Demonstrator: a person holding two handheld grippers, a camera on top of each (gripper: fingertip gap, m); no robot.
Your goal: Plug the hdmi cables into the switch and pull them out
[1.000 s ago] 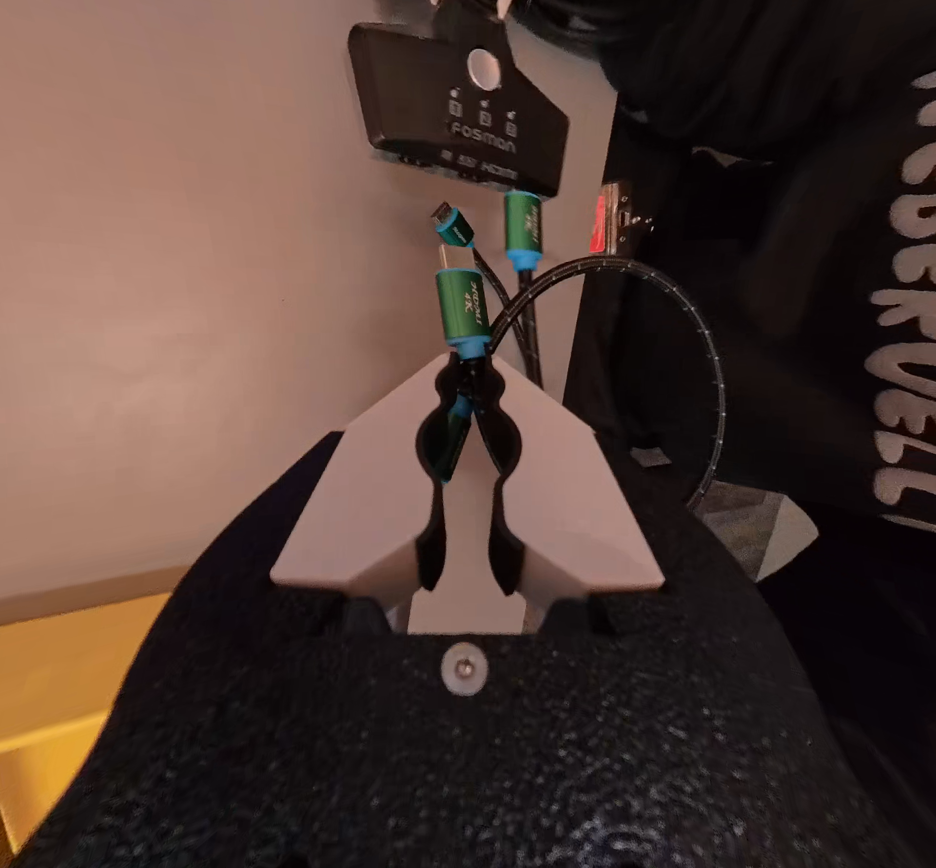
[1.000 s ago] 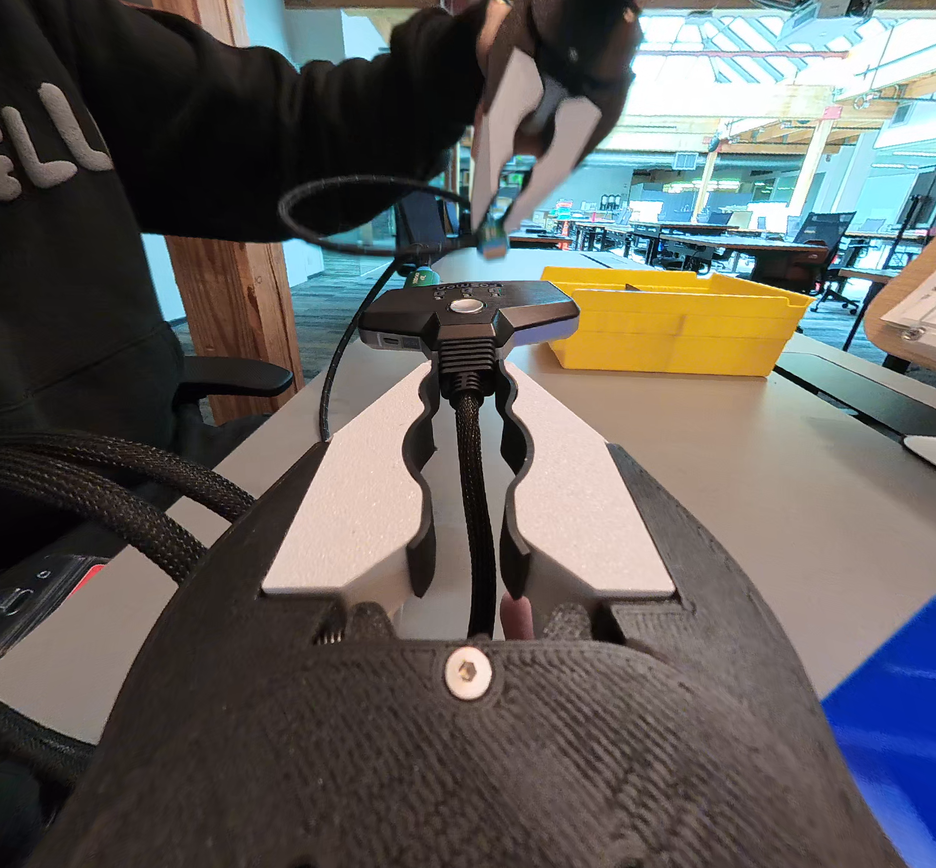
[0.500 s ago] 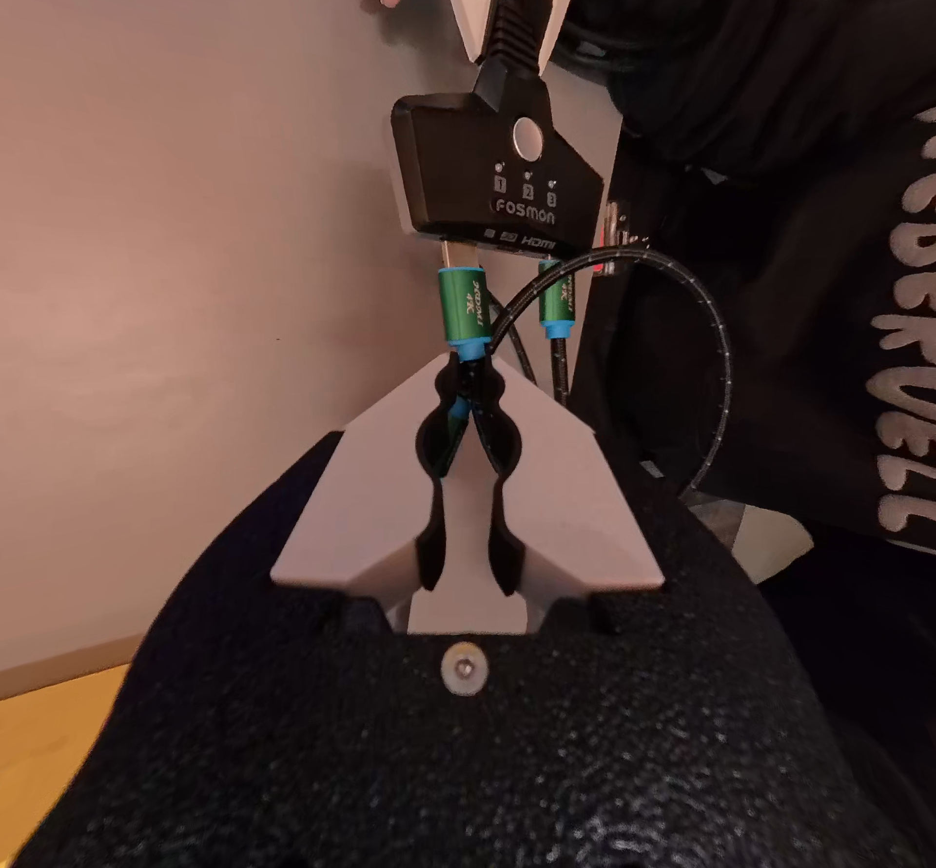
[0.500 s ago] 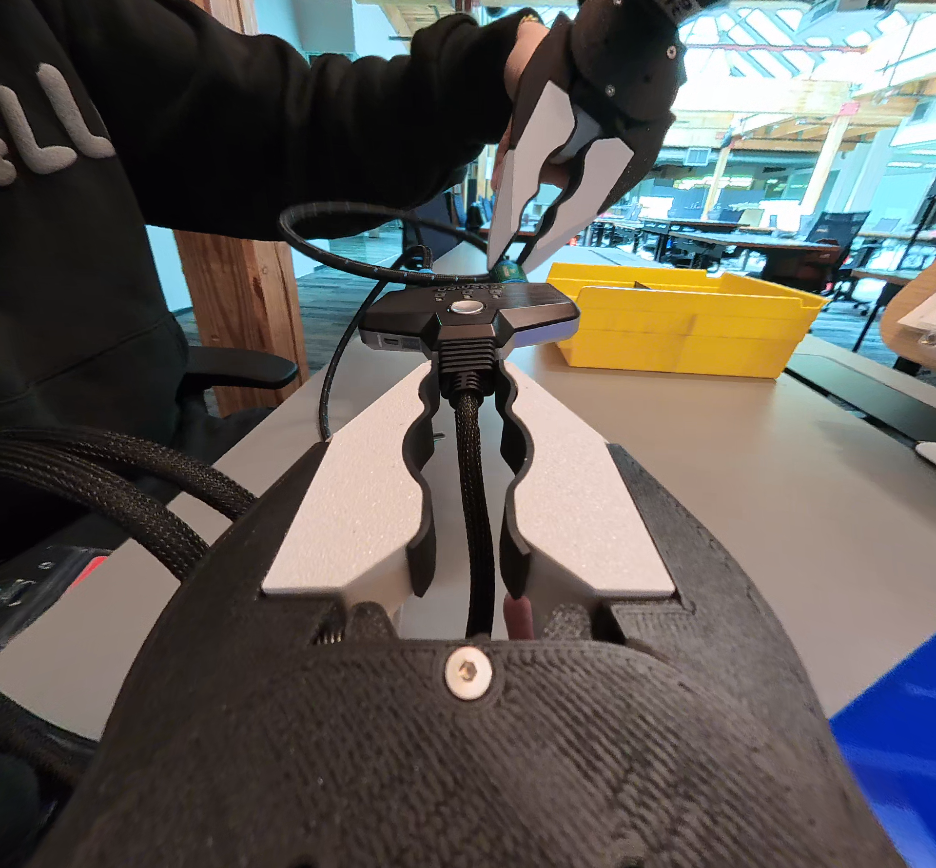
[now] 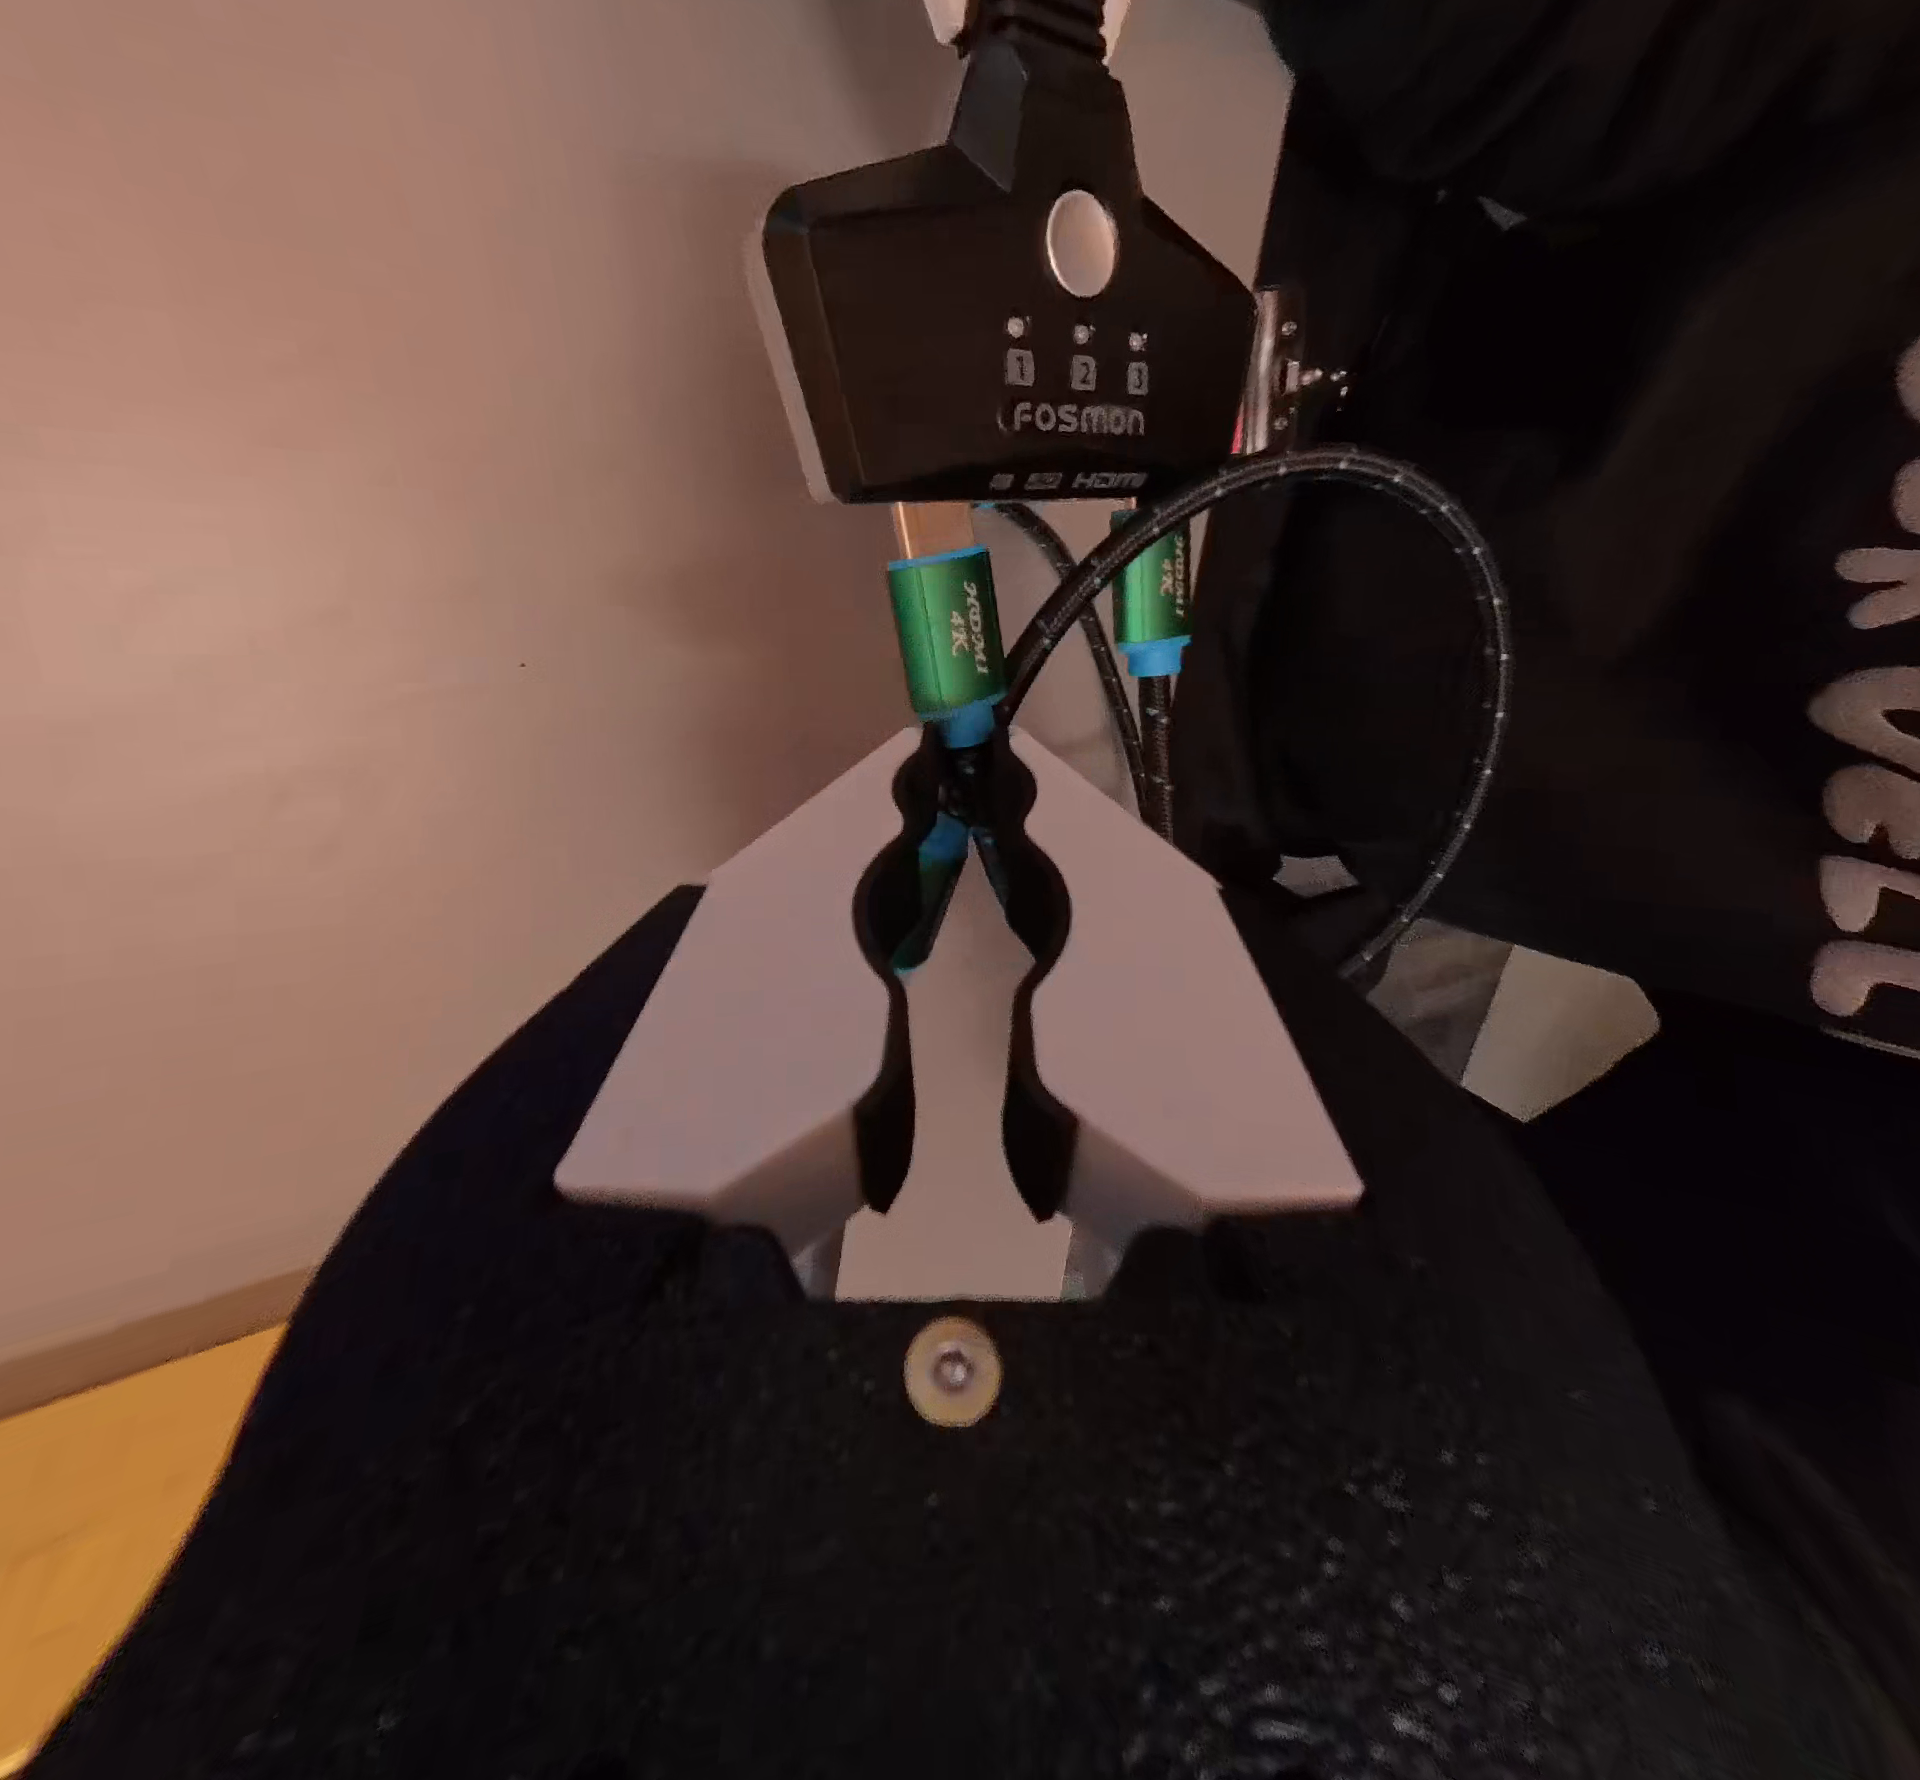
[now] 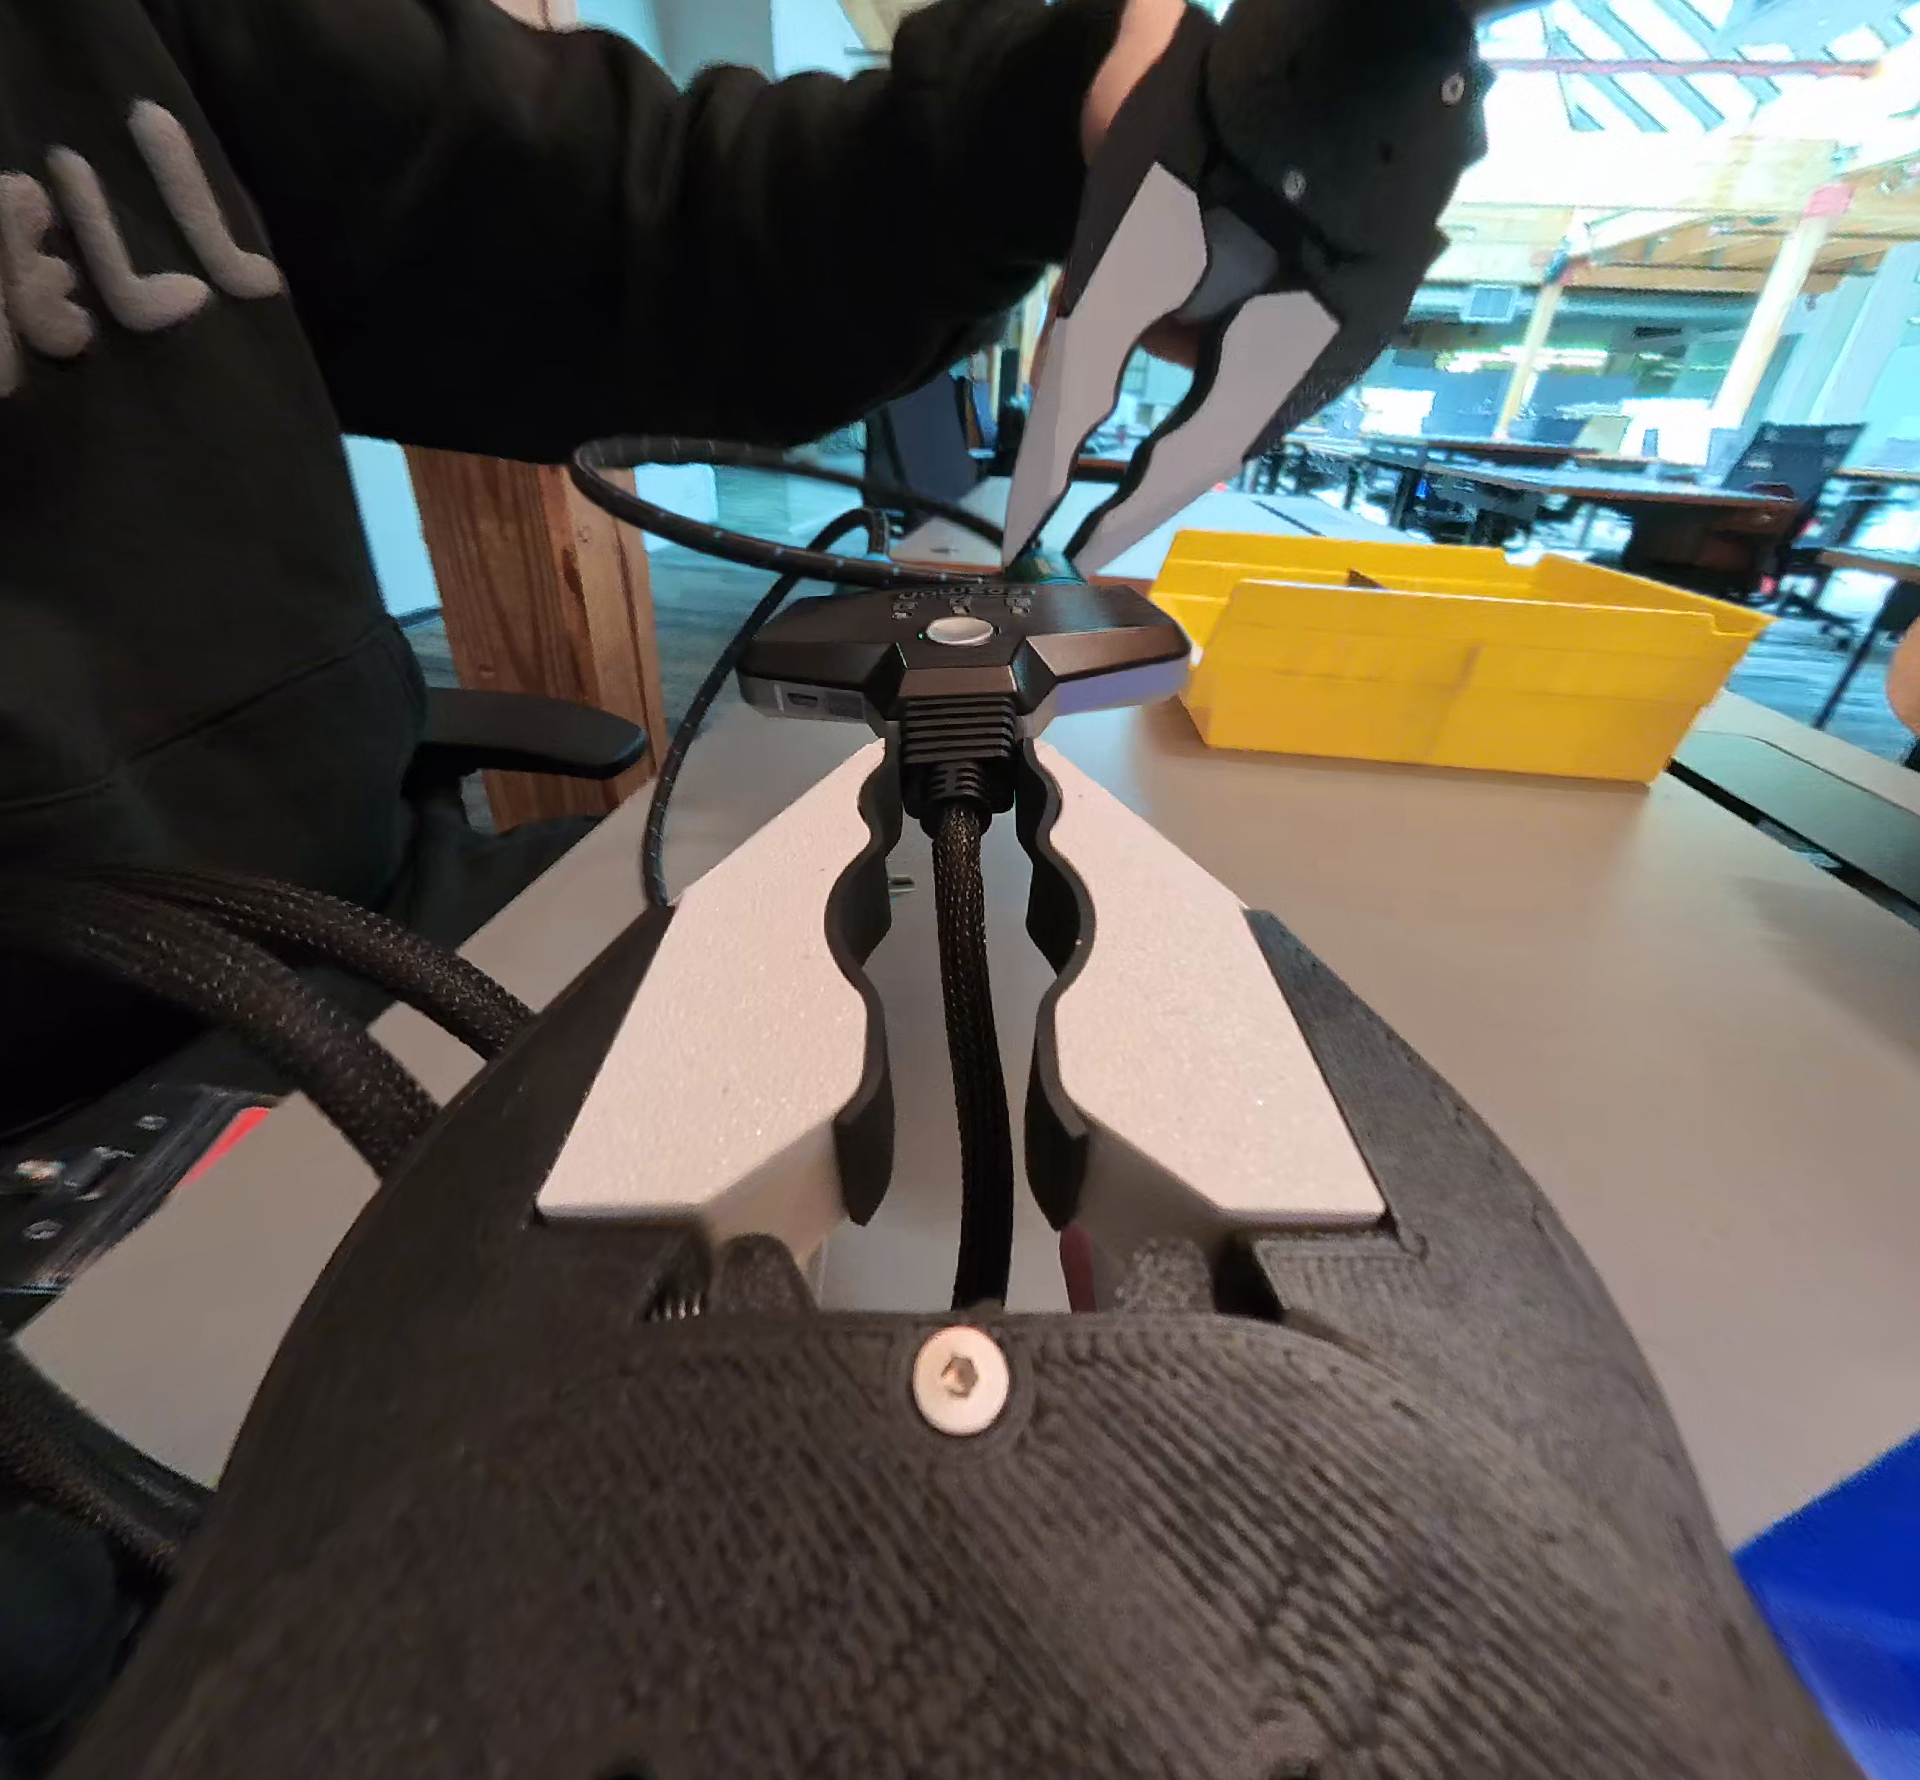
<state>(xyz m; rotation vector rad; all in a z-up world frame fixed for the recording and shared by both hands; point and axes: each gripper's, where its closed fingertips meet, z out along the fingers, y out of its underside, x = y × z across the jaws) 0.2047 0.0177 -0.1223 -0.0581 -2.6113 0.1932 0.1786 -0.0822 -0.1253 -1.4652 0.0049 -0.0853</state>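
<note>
The black HDMI switch (image 5: 1003, 359) hangs above the grey table; its round silver button faces the left wrist view. My left gripper (image 5: 961, 754) is shut on the blue collar of a green HDMI plug (image 5: 948, 639), whose metal tip sits partly inside the switch's left port. A second green plug (image 5: 1151, 613) sits in the right port. My right gripper (image 6: 961, 774) is shut on the ribbed strain relief of the switch's own braided cable (image 6: 971, 982) and holds the switch (image 6: 961, 655) level above the table. The left gripper (image 6: 1049, 546) shows beyond it.
A yellow bin (image 6: 1455, 660) stands on the grey table (image 6: 1507, 951) behind the switch to the right. A person's black sleeve (image 6: 582, 203) and a looping braided cable (image 5: 1455, 691) fill the near side. A wooden post (image 6: 520, 525) stands at the left.
The left gripper has carried the green plug up to the switch, and its tip has gone into the left port. The switch now looks closer in the left wrist view.
</note>
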